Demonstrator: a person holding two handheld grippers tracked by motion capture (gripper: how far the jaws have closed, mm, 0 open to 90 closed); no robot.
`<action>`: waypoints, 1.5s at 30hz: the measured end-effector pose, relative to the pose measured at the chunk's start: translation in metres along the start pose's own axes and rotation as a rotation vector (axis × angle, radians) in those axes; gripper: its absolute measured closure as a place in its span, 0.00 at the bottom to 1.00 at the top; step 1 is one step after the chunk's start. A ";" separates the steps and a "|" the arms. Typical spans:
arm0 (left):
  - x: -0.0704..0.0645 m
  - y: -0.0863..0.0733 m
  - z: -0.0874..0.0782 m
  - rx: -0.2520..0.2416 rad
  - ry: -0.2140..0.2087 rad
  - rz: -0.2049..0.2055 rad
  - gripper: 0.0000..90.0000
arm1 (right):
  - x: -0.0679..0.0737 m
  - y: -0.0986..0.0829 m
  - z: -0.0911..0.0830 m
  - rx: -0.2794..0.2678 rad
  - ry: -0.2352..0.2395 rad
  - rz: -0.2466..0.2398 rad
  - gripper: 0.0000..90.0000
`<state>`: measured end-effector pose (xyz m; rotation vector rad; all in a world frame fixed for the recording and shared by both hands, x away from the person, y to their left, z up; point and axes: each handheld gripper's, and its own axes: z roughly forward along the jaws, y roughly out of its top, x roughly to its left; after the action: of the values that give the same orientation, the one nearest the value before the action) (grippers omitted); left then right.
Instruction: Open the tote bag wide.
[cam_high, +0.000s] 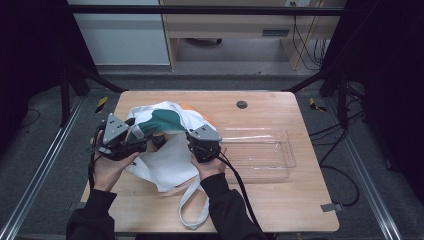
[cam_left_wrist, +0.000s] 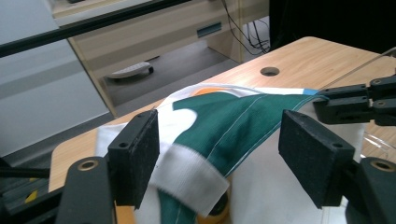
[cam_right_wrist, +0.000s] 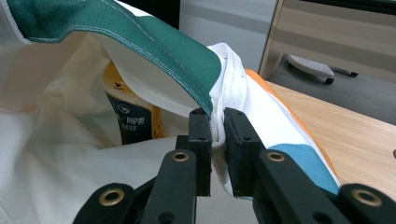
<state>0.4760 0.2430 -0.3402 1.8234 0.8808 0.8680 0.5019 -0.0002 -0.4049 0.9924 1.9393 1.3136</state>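
Centrally on the wooden table (cam_high: 280, 200), toward the left of the high view, lies a white cloth tote bag with green and orange patches (cam_high: 165, 150), its long strap trailing to the lower edge. Up close, the right gripper (cam_right_wrist: 217, 154) has its jaws pinched nearly together on the bag's white rim, holding the mouth open over a dark-labelled yellow container (cam_right_wrist: 128, 119) inside. Meanwhile the left gripper (cam_left_wrist: 224, 158) has its jaws spread wide around the green fabric. To the right sits a clear plastic tray (cam_high: 287, 155).
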 end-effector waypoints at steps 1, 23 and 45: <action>0.000 0.001 0.002 0.001 -0.004 0.002 0.32 | 0.000 0.000 0.000 0.000 0.002 0.000 0.91; -0.011 -0.011 0.022 0.188 0.034 0.073 0.46 | 0.001 0.007 -0.003 -0.043 0.027 0.012 0.91; -0.003 -0.010 0.020 0.165 0.019 0.004 0.77 | 0.006 0.000 -0.026 -0.051 0.150 0.035 0.69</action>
<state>0.4896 0.2354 -0.3573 1.9612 0.9863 0.8371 0.4775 -0.0079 -0.3966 0.9306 1.9960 1.4874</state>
